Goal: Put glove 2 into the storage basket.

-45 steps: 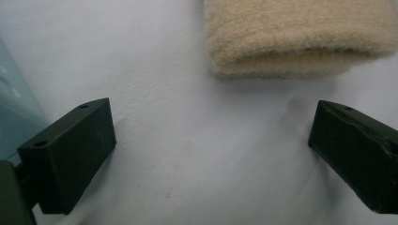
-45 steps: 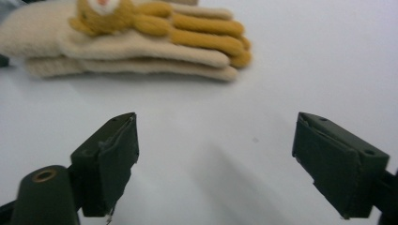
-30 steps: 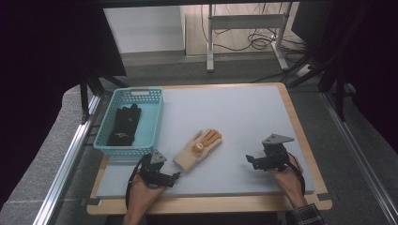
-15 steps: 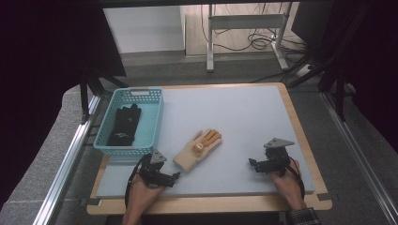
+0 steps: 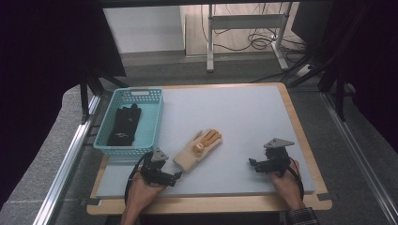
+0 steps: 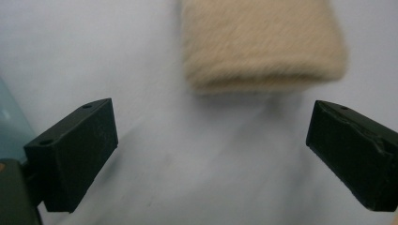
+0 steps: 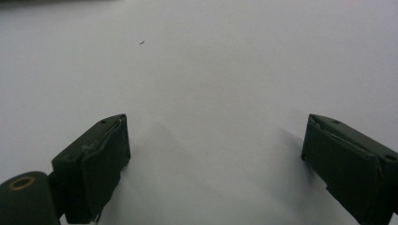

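A cream glove (image 5: 198, 148) with orange fingertips lies flat near the middle of the grey table top (image 5: 234, 117). Its cuff (image 6: 263, 44) fills the upper part of the left gripper view, just beyond the jaws. My left gripper (image 5: 177, 177) is open, low over the table right at the cuff end, with nothing between its jaws (image 6: 211, 159). My right gripper (image 5: 252, 165) is open too, resting near the front right of the table, and only bare surface lies between its jaws (image 7: 213, 164). A black glove (image 5: 125, 124) lies inside the turquoise basket (image 5: 101, 142).
The basket stands at the table's left edge, close behind my left gripper. A wooden rim (image 5: 300, 126) frames the table. Metal rails (image 5: 65, 164) run along the left side, and a desk frame with cables (image 5: 244, 28) stands on the floor beyond.
My right gripper has drifted down toward the table's front edge and settled lower. The left gripper and the cream glove have stayed put.
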### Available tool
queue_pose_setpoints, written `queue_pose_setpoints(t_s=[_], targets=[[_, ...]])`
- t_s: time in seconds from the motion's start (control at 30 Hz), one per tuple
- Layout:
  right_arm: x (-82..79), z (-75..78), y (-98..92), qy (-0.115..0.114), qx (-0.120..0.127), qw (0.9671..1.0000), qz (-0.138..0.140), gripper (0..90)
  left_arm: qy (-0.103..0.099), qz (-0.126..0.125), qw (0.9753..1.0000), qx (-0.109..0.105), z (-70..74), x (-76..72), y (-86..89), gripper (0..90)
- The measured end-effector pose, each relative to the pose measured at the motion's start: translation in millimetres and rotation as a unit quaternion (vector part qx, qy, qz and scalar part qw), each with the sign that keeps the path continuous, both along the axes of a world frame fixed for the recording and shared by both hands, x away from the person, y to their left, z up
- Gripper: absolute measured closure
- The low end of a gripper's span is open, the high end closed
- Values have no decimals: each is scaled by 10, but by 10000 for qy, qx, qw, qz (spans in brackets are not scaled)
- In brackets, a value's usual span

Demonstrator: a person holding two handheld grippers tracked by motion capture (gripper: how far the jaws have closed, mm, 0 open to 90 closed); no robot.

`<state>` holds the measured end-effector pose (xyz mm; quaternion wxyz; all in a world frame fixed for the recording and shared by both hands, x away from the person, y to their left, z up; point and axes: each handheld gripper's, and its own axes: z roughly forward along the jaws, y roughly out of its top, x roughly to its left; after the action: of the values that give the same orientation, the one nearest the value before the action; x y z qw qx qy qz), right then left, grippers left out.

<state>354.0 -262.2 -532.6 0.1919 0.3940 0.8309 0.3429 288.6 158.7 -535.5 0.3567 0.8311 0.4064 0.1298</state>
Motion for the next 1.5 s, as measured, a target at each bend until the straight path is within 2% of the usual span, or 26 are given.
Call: queue_pose_setpoints(t_s=[0.2,0.27,0.3,0.33,0.37,0.47,0.53,0.63,0.73,0.83,0.97,1.1,1.13,1.27,1.5], targets=[[-1,0,0,3,4,10000,-1,78,13,-114,9999,-49,183,92,-143,23],[0,0,-1,2,5,10000,0,78,7,-174,9998,-71,275,171,-243,24],[0,0,-1,2,5,10000,0,78,7,-174,9998,-71,275,171,-243,25],[0,0,-1,2,5,10000,1,78,53,-184,9998,-25,308,241,-318,25],[0,0,-1,2,5,10000,1,78,53,-184,9998,-25,308,241,-318,26],[0,0,-1,0,3,10000,4,78,146,-193,9997,30,327,364,-412,30],[0,0,-2,0,3,10000,4,78,222,-206,9995,57,332,481,-487,34],[0,0,-2,-1,4,10000,5,78,279,-215,9993,108,321,545,-545,39],[0,0,-2,0,4,10000,3,78,361,-353,9984,258,266,652,-660,43],[-1,0,-1,0,5,10000,3,78,392,-392,9979,336,229,691,-717,47],[-1,0,-2,0,5,10000,4,78,470,-437,9962,593,153,787,-820,59],[-1,0,-2,-1,6,10000,4,78,545,-437,9954,661,115,846,-847,77],[-1,0,-2,-1,6,10000,4,78,607,-466,9948,675,96,869,-865,90],[-1,-1,-2,-1,6,10000,4,78,577,-514,9942,749,98,865,-895,163],[-1,-1,-1,-4,3,10000,3,78,548,-501,9944,755,143,811,-927,425]])
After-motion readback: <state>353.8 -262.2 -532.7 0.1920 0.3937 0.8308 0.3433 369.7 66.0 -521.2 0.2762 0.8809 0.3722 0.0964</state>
